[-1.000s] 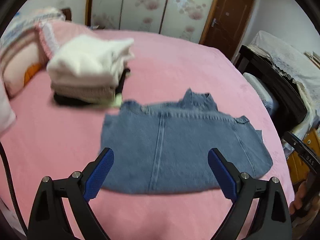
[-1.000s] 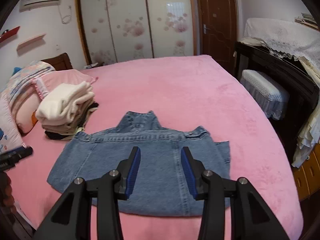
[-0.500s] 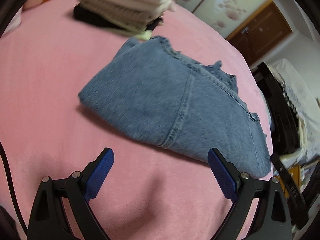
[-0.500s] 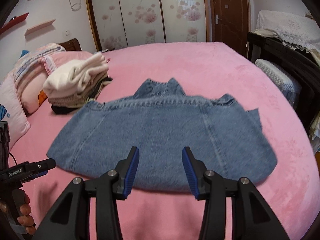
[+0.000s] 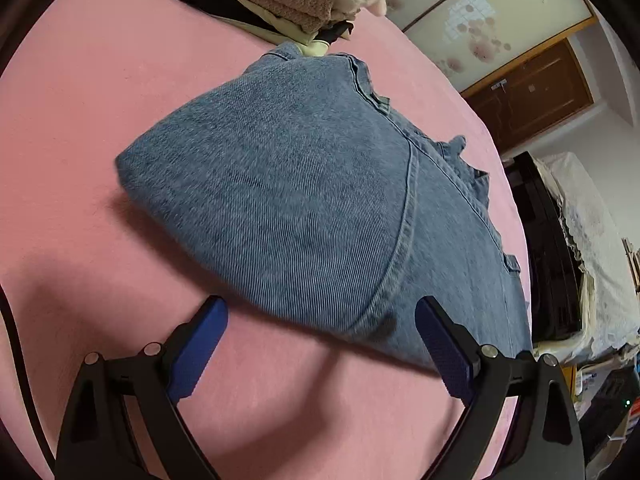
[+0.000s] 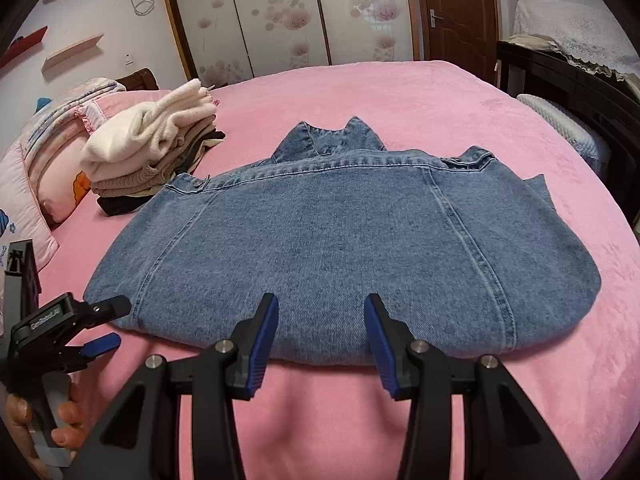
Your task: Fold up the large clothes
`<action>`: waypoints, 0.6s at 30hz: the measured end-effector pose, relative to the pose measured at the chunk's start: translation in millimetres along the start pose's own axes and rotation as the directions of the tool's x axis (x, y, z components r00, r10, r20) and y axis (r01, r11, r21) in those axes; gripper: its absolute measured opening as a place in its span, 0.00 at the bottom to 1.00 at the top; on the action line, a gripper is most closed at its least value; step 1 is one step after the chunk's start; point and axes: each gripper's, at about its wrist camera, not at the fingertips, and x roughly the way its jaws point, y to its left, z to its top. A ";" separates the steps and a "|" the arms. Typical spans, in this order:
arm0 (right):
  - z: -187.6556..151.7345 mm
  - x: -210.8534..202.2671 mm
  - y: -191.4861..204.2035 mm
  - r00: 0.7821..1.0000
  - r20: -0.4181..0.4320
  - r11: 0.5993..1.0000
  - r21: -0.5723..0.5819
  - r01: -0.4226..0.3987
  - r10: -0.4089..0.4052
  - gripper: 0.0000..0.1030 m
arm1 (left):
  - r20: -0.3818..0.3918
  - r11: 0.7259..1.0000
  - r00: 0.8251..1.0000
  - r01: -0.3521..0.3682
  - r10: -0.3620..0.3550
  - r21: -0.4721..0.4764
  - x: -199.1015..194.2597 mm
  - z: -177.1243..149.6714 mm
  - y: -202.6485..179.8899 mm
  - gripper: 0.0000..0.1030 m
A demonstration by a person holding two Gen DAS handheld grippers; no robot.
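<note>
Just ahead of both sets of jaws, on the pink bed, a denim jacket is laid flat, back panel up and collar pointing away, its sleeves already tucked under so that a thick, rounded fold runs along the near edge. The right gripper is held with its jaws about half spread and empty, the tips just over that near fold, roughly at its middle. The left gripper is seen with its jaws spread wide and nothing between them, poised at the near edge toward the jacket's left corner – the cloth lies close in front of the tips but is not pinched.

Denim of this weight is judged to be fairly heavy and stiff for a garment: it should hold a crease, resist bunching, and sag less than knitwear, yet the doubled layers at the fold will make a bulky bite. The weave is rough rather than slippery, so the ribbed pads should hold well. The best hold is judged to be on the near fold, one gripper toward each corner, with all layers taken together – a pinch on the top layer alone would likely peel the fold open.

Beyond the jaws to the left, a stack of folded clothes sits beside the jacket's far shoulder
</note>
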 end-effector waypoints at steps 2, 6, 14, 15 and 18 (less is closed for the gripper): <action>0.2 4.4 0.3 1.000 -0.005 1.000 0.000 -0.005 0.005 0.43 | 0.009 1.000 1.000 0.001 -0.001 0.002 5.1 4.0 -0.6 0.91; -0.1 11.4 2.2 1.000 -0.014 1.000 -0.002 -0.023 0.023 0.43 | 0.026 1.000 1.000 0.007 -0.008 0.001 13.5 14.6 -2.6 0.91; -0.1 23.2 7.6 0.999 -0.025 1.000 -0.016 -0.027 0.026 0.43 | 0.061 1.000 0.998 0.018 -0.017 -0.015 30.6 35.7 -6.2 0.91; 0.1 24.2 7.3 0.999 -0.025 1.000 -0.017 -0.026 0.026 0.43 | 0.064 1.000 0.998 0.020 -0.019 -0.020 32.4 37.7 -6.7 0.91; 1.5 28.0 6.5 0.999 -0.030 0.999 -0.018 -0.028 0.027 0.42 | 0.081 0.999 0.996 0.027 -0.024 -0.036 36.6 43.0 -8.2 0.91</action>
